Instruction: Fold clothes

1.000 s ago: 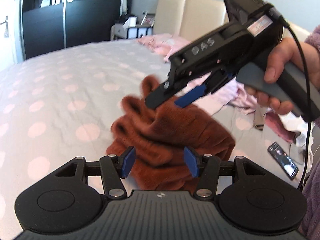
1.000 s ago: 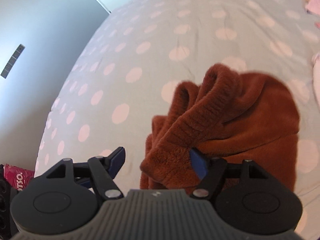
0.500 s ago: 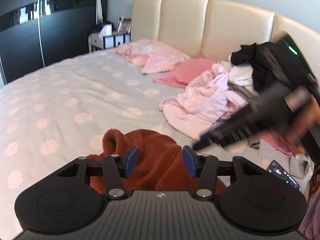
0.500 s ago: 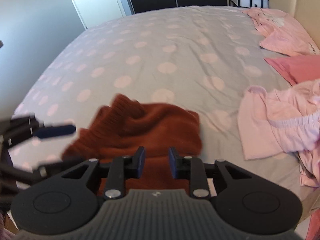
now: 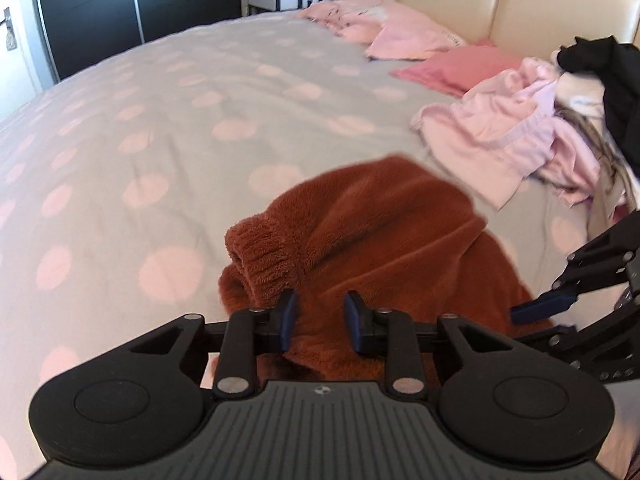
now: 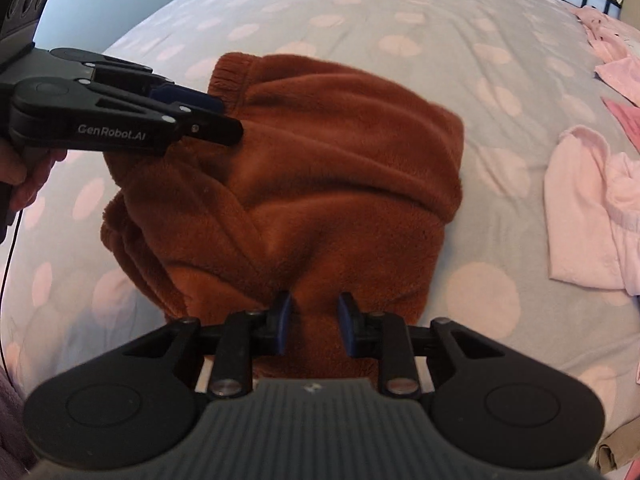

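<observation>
A rust-brown fleece garment is bunched in a loose heap on the dotted grey bedspread, near the front edge of the bed, with its ribbed cuff turned up on the left side. The step in hand is judged to be the taking hold of the garment at two points, so that it can be lifted and spread before any fold is made.

The left gripper is set over the near edge of the heap beside the cuff; its jaws are closing, with fleece between the blue pads, though a firm pinch cannot yet be confirmed. The right gripper is narrowed on a ridge of fleece at the near side, and the pile appears pressed between its pads.

A pile of pink clothes lies well apart to the right (seemingly waiting its turn). Next, a lift and a pull apart are called for, with only one layer caught in each grip.
</observation>
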